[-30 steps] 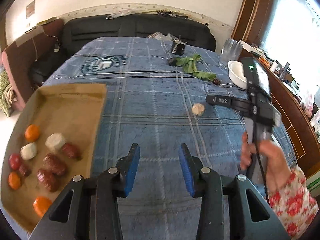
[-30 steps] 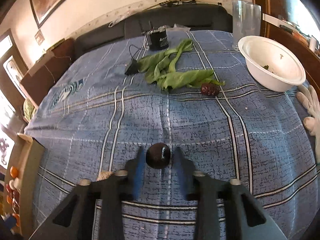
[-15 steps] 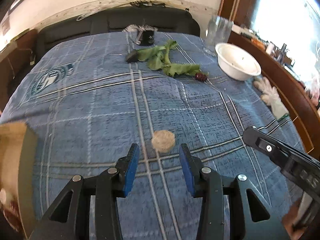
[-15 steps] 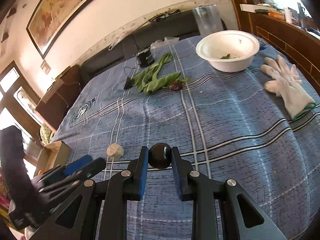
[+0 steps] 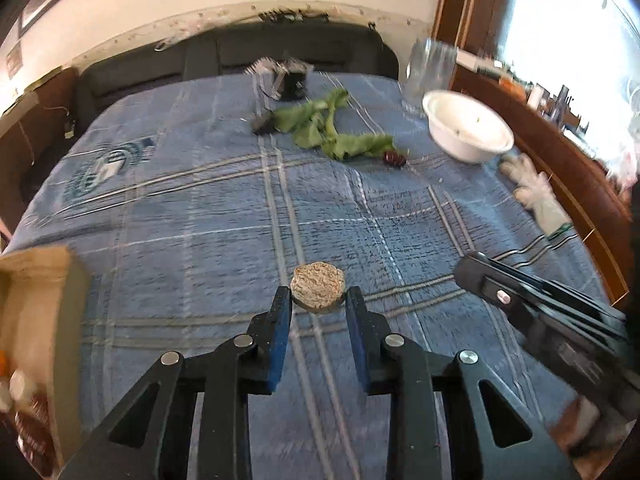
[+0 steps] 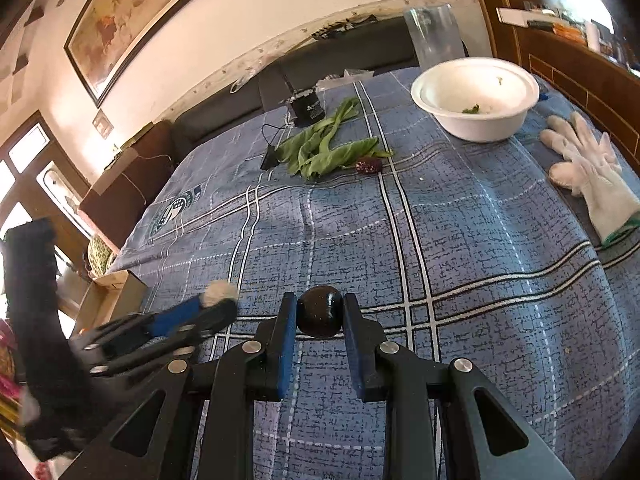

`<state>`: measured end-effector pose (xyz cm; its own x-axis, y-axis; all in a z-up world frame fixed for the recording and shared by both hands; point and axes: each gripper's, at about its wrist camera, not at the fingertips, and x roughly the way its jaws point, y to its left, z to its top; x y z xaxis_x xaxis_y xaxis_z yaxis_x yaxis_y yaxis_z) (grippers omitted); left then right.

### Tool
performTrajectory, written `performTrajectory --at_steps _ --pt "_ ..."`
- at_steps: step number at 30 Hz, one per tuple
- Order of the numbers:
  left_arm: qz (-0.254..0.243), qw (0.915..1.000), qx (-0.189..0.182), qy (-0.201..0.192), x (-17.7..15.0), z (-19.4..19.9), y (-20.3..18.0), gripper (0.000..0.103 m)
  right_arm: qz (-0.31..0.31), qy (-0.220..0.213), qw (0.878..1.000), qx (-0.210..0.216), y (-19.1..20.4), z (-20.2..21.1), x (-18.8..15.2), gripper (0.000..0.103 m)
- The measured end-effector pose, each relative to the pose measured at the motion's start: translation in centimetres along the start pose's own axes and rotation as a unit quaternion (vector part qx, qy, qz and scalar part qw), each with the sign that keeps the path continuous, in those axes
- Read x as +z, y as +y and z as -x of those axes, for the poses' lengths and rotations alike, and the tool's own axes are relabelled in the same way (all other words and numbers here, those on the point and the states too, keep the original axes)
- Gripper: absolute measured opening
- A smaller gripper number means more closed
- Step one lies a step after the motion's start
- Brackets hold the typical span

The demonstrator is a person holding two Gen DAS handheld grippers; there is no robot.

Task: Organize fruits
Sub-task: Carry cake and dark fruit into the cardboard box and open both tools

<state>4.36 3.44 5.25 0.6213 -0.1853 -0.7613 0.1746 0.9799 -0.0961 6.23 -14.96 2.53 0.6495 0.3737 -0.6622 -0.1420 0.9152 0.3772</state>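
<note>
A rough, round beige fruit [image 5: 318, 284] lies on the blue plaid cloth [image 5: 200, 208]. My left gripper [image 5: 319, 300] has it between its blue pads; the jaws are closing and both pads touch its sides. The right wrist view shows that gripper [image 6: 218, 305] low on the left with the beige fruit [image 6: 218, 290] at its tips. My right gripper [image 6: 319, 312] is shut on a small dark round fruit [image 6: 320, 304] above the cloth. Its black fingers [image 5: 492, 284] enter the left wrist view from the right. A cardboard box [image 5: 44, 300] with several fruits stands at the left edge.
A dark red date [image 5: 394, 159] lies beside green leaves [image 5: 332, 136] at the far middle. Behind these sit a black device [image 5: 294, 80], a clear jar [image 5: 430, 68] and a white bowl [image 5: 468, 132]. A white glove [image 5: 536, 196] lies at the right edge.
My left gripper swung right from the box to the beige fruit, and its jaws narrowed onto it. My right gripper drew back from the leaves with the dark fruit still held.
</note>
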Motion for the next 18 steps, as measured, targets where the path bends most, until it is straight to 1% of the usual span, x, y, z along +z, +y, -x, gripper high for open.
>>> performTrajectory --at_steps 3,5,6,8,9,10,12,13,14,18 --pt "0.023 0.9996 -0.006 -0.017 -0.9 3.7 2.1 0.027 0.005 -0.006 1.000 0.003 0.3 0.3 -0.2 0.024" --pt "0.034 0.9990 0.004 -0.029 -1.6 6.6 4.3 0.027 0.011 -0.006 1.000 0.004 0.7 0.3 -0.5 0.024" --pt "0.038 0.9986 0.011 -0.035 -1.8 7.9 5.4 0.027 0.014 -0.006 1.000 0.005 1.0 0.3 -0.6 0.024" --pt "0.052 0.9969 0.040 -0.044 -2.6 10.8 8.9 0.027 0.022 -0.007 1.000 0.004 1.6 0.3 -0.8 0.024" --pt "0.059 0.9961 0.048 -0.045 -2.8 11.5 10.1 0.027 0.027 -0.008 1.000 0.002 2.1 0.4 -1.0 0.024" --pt "0.073 0.9945 0.062 -0.043 -3.2 12.5 12.1 0.027 0.030 -0.008 1.000 0.003 2.7 0.6 -1.1 0.024" --pt "0.092 0.9910 0.090 -0.037 -3.9 13.7 15.5 0.027 0.041 -0.006 0.999 0.015 4.3 1.0 -1.3 0.025" --pt "0.102 0.9883 0.108 -0.034 -4.2 14.2 17.3 0.027 0.052 -0.004 0.998 0.024 5.6 1.3 -1.5 0.025" --pt "0.109 0.9864 0.118 -0.031 -4.5 14.4 18.7 0.027 0.062 -0.002 0.998 0.033 6.9 1.5 -1.7 0.025" --pt "0.150 0.9811 0.121 -0.014 -5.0 13.7 23.3 0.027 0.092 0.026 0.992 0.082 12.5 1.0 -2.3 0.025"
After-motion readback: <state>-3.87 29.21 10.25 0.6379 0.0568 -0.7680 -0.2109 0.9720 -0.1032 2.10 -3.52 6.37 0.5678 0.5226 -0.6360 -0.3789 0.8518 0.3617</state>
